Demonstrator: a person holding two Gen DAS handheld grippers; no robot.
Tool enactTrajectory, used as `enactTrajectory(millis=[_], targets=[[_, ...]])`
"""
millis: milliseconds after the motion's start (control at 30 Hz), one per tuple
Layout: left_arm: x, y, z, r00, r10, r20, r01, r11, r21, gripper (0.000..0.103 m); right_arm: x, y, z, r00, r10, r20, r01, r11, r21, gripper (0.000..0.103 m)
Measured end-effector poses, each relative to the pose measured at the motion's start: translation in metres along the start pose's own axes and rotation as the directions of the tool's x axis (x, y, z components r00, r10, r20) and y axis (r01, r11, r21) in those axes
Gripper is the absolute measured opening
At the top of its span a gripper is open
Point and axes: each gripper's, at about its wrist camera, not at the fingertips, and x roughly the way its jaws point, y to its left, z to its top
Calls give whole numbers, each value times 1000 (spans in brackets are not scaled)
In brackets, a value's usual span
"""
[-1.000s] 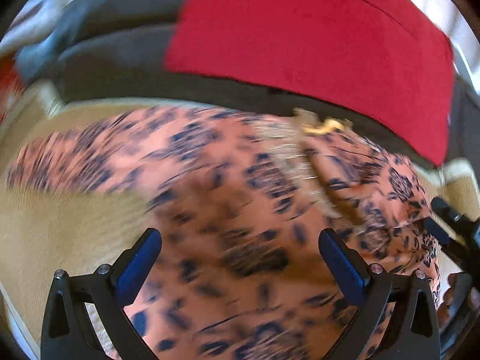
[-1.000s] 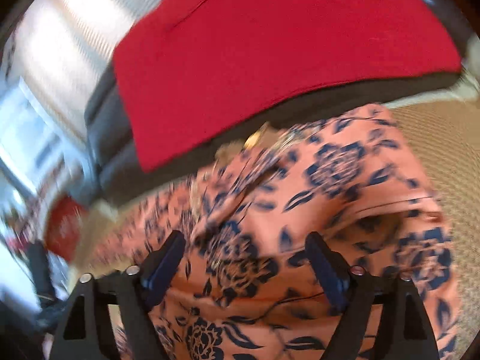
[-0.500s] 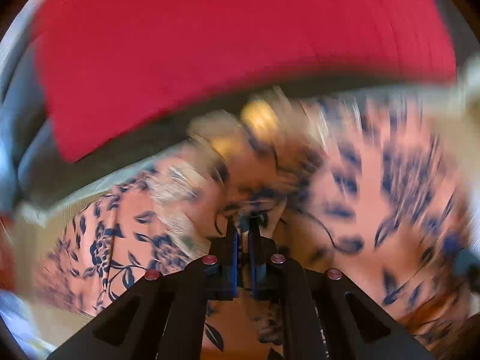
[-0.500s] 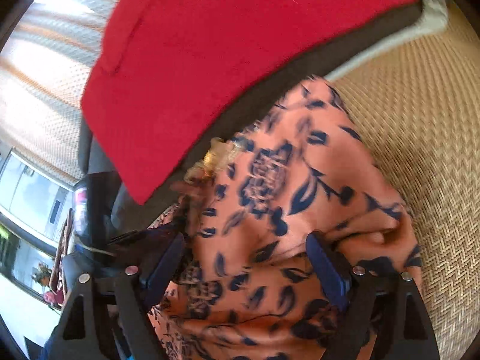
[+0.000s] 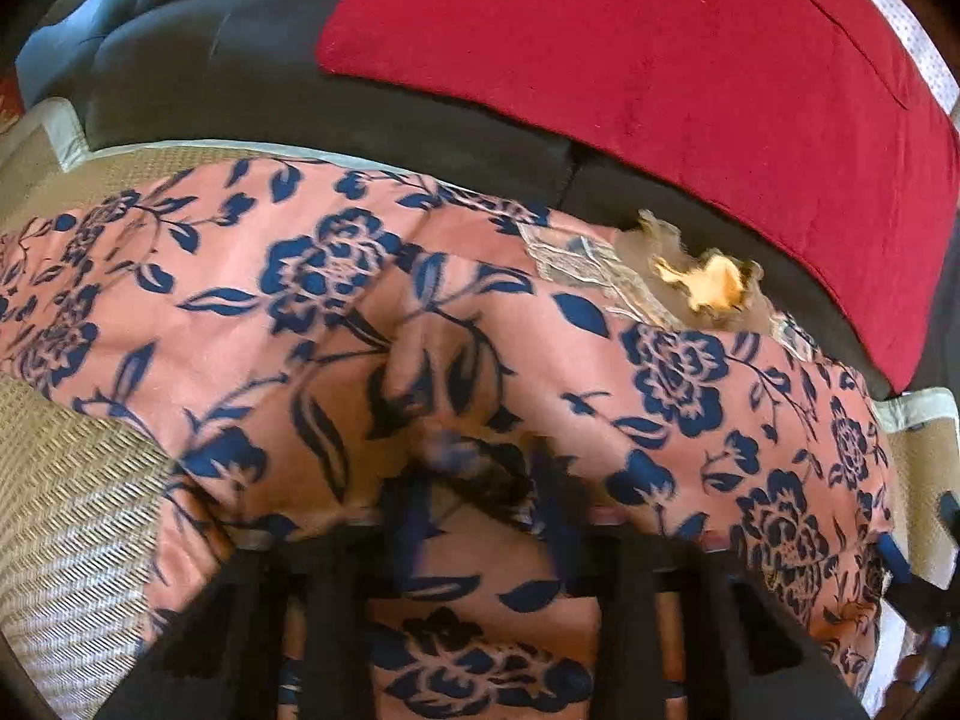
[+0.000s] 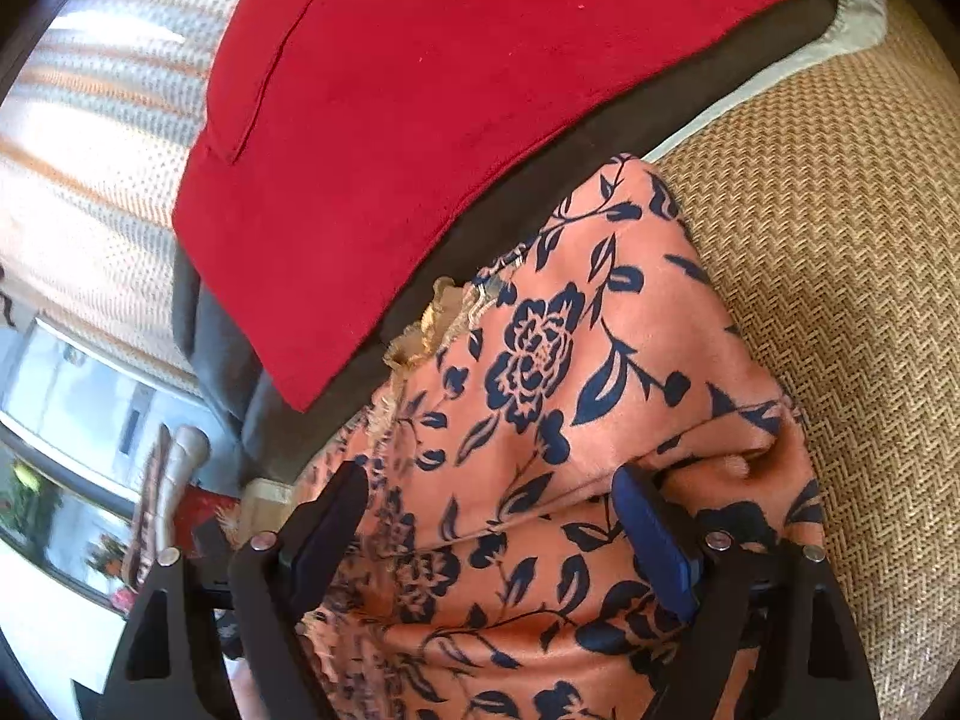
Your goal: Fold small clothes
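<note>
A small salmon-pink garment with a navy flower print (image 5: 336,300) lies spread on a woven tan mat (image 5: 66,510); a gold lace trim (image 5: 708,282) marks its far edge by the cushion. My left gripper (image 5: 480,516) is blurred, its fingers a little apart with a fold of the garment lying between and over them. In the right wrist view the garment (image 6: 600,360) runs under my right gripper (image 6: 492,540), which is wide open above the cloth and holds nothing.
A red cushion (image 5: 660,60) lies on a dark grey sofa seat (image 5: 240,78) just beyond the garment; it also shows in the right wrist view (image 6: 450,90). The woven mat (image 6: 840,270) stretches to the right. A window and curtain are at the far left (image 6: 78,180).
My left gripper, shut on the cloth half a second ago, has parted its fingers and swung left. The right gripper has stayed open and shifted a little over the garment.
</note>
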Motion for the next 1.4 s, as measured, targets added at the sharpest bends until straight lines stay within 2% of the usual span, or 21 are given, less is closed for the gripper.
enactTrajectory(millis=[33,100,233,300,367,400,433,467,533,567,600,667,700,733,767,800,867,1000,1100,1200,1400], targets=[[0,4,6,1000,-1,-5,1,1000,3,15,-5,2,4,1000,24,-1,-24,1000,-2,86],[-2,12,5,1000,-9,-13,9,1000,4,15,-15,4,13,1000,12,15,-12,1000,-11,86],[-12,22,0,1000,-19,-5,20,1000,21,16,-23,-5,46,991,-128,45,128,992,0,87],[-8,18,-3,1000,-14,-4,14,999,47,26,-1,-13,61,981,-193,-29,192,981,-25,87],[-4,11,-1,1000,3,3,-3,997,76,27,27,-15,68,959,-266,-102,255,961,-106,83],[-3,9,0,1000,14,7,-15,996,90,20,30,-9,69,957,-272,-99,256,955,-148,42],[2,2,4,999,27,19,-29,994,110,11,37,-2,70,951,-277,-134,252,951,-178,10],[0,-1,7,999,33,40,-38,990,135,9,37,6,70,947,-289,-138,260,945,-196,9],[-2,-8,14,996,36,84,-49,985,164,9,29,12,70,936,-345,-71,322,920,-224,9],[2,-10,16,996,46,81,-60,982,178,9,30,3,69,917,-394,-61,374,904,-208,9],[9,-12,16,996,68,52,-77,978,195,12,35,-7,65,898,-434,-73,413,888,-201,17],[12,-10,14,997,75,21,-78,974,211,16,33,-3,56,901,-434,-28,417,880,-227,30],[7,-7,12,997,77,23,-80,975,206,32,29,5,53,878,-478,1,463,850,-250,66],[-1,-3,10,996,81,28,-85,977,193,43,24,16,49,851,-524,42,514,814,-272,89],[-11,2,6,996,80,44,-87,979,185,59,18,26,44,845,-529,83,528,798,-291,90],[-22,7,2,994,81,72,-93,979,180,65,12,39,38,840,-527,125,537,780,-321,90],[-48,18,-8,987,99,126,-121,975,185,67,9,61,27,830,-532,168,552,740,-385,89],[-82,35,-27,982,108,152,-137,972,190,67,9,95,11,849,-496,184,522,730,-441,90],[-96,47,-38,979,124,160,-152,973,176,68,15,109,-1,846,-496,197,524,701,-483,90],[-99,58,-42,978,135,157,-160,974,160,68,20,114,-9,844,-505,180,522,698,-490,90],[-100,77,-48,975,154,160,-174,978,119,68,20,125,-15,825,-523,211,552,671,-495,90]])
